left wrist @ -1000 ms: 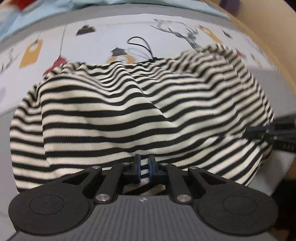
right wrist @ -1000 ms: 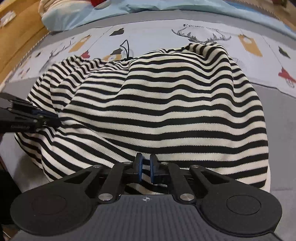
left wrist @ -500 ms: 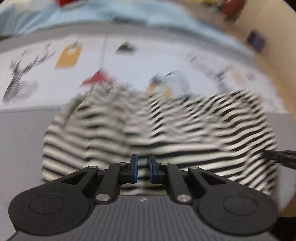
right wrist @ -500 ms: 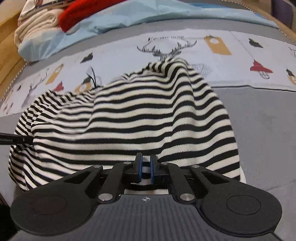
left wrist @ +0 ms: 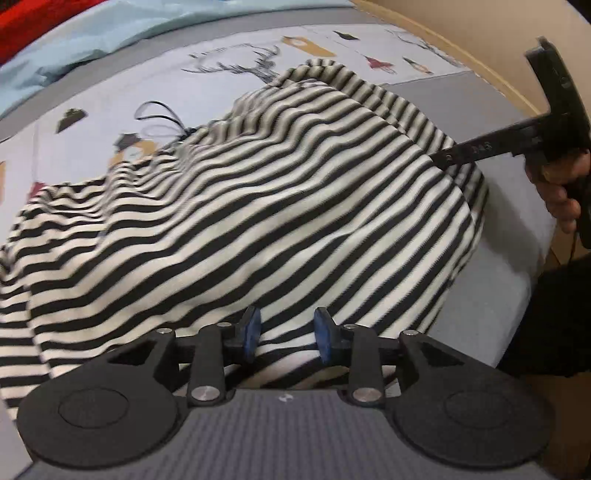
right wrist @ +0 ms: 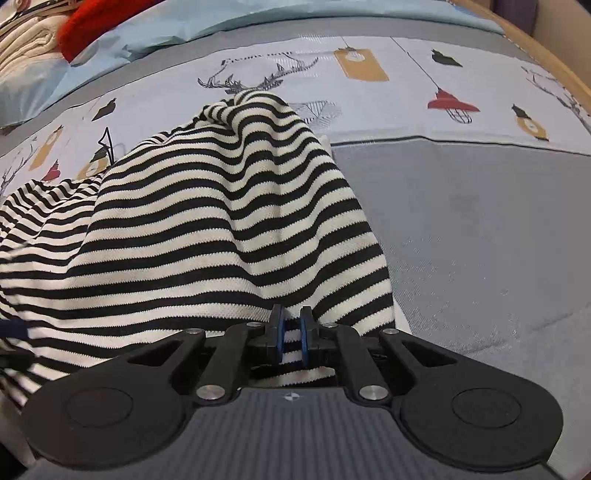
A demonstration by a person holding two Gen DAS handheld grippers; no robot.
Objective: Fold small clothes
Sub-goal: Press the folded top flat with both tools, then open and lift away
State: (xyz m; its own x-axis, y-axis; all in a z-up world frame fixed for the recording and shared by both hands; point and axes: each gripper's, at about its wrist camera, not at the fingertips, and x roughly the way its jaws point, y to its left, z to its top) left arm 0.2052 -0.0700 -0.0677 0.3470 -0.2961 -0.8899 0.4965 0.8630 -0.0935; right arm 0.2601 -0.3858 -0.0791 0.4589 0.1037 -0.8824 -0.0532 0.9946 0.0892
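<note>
Presently the left tongs [left wrist: 286, 334] have just been opening, the near hem of the striped garment [left wrist: 258, 206] lying loose between the parted pads. The right tongs [right wrist: 290, 334] pinch that hem, nearly closed. The garment lies rumpled on the bed [right wrist: 480, 221], far edge bunched [right wrist: 251, 110]. I judge one fold laid; smoothing and further folds remain.

Can't see the near hem of the striped garment [left wrist: 258, 206], tucked under the left gripper [left wrist: 286, 336] body. Left side of it runs off the frame edge in both views. Same deal behind the right gripper [right wrist: 290, 339]: cloth edge lost between 2 pads. Red thing [right wrist: 96, 22] and cream fabric [right wrist: 26, 40] up top cropped, can't tell what. Hand [left wrist: 561, 192] half cut off at right.
</note>
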